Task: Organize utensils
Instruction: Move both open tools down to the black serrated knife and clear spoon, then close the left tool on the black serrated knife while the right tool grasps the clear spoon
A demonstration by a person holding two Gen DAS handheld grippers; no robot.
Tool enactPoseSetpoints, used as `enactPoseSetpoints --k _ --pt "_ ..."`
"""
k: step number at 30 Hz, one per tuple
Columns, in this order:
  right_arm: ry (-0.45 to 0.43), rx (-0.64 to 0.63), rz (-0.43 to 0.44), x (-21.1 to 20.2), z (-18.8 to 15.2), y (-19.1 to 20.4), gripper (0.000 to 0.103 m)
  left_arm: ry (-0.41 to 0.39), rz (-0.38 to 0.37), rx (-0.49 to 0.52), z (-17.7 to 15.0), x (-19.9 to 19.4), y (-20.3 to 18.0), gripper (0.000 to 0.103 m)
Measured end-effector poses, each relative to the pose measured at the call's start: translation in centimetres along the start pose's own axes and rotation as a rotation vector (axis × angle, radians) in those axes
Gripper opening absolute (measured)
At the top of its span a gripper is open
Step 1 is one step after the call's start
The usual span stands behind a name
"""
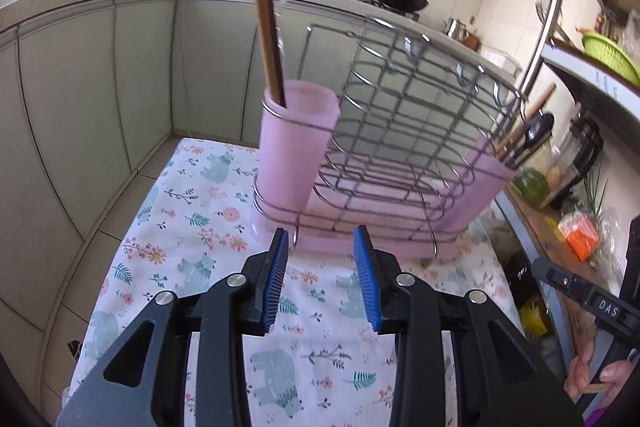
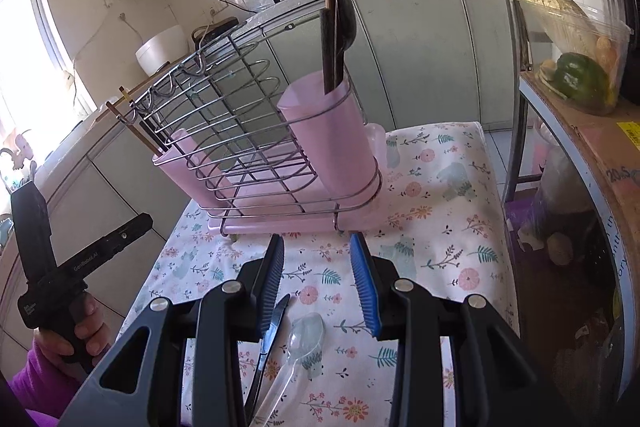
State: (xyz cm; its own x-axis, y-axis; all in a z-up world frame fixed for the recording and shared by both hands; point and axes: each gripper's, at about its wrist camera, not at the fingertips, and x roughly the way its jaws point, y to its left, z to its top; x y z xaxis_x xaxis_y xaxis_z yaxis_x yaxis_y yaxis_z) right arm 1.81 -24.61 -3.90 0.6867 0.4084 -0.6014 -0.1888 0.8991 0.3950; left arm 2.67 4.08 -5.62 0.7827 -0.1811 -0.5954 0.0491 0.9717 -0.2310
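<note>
Right wrist view shows the right gripper [image 2: 318, 279], jaws apart and empty, above a black-handled table knife [image 2: 267, 343] and clear plastic spoon [image 2: 296, 351] on the floral cloth [image 2: 440, 227]; lower squarely over one handle before closing, then carry it to a pink cup [image 2: 332, 135].

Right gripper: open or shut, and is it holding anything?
Open and empty. The right gripper has a clear gap between its blue pads; the knife and clear spoon lie loose on the cloth below.
</note>
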Motion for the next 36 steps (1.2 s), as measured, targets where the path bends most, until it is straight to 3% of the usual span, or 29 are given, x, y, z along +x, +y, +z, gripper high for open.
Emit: enactPoseSetpoints --k 4,8,15,21,25,36 --pt "0.042 0.027 0.011 0.4 -0.9 -0.6 0.034 0.044 -0.023 0.065 -1.0 0.2 -1.3 0.034" --pt "0.101 0.07 0.046 1.0 -1.9 -1.5 0.034 0.142 -0.091 0.078 -2.0 1.3 -2.3 0.034" --pt "0.227 0.165 0.111 2.8 -3.7 -3.1 0.034 0.444 -0.148 0.111 -4.1 5.6 -4.6 0.034" --pt "0.29 0.226 0.167 3.9 -4.7 -4.0 0.034 0.647 -0.176 0.026 -4.9 9.2 -5.4 0.034" --pt "0.312 0.259 0.188 4.4 -5.0 -4.7 0.035 0.698 -0.153 0.029 -5.0 10.8 -6.6 0.034" --pt "0.35 0.304 0.224 5.8 -5.6 -5.7 0.035 0.725 -0.04 0.146 -6.1 13.2 -9.5 0.034"
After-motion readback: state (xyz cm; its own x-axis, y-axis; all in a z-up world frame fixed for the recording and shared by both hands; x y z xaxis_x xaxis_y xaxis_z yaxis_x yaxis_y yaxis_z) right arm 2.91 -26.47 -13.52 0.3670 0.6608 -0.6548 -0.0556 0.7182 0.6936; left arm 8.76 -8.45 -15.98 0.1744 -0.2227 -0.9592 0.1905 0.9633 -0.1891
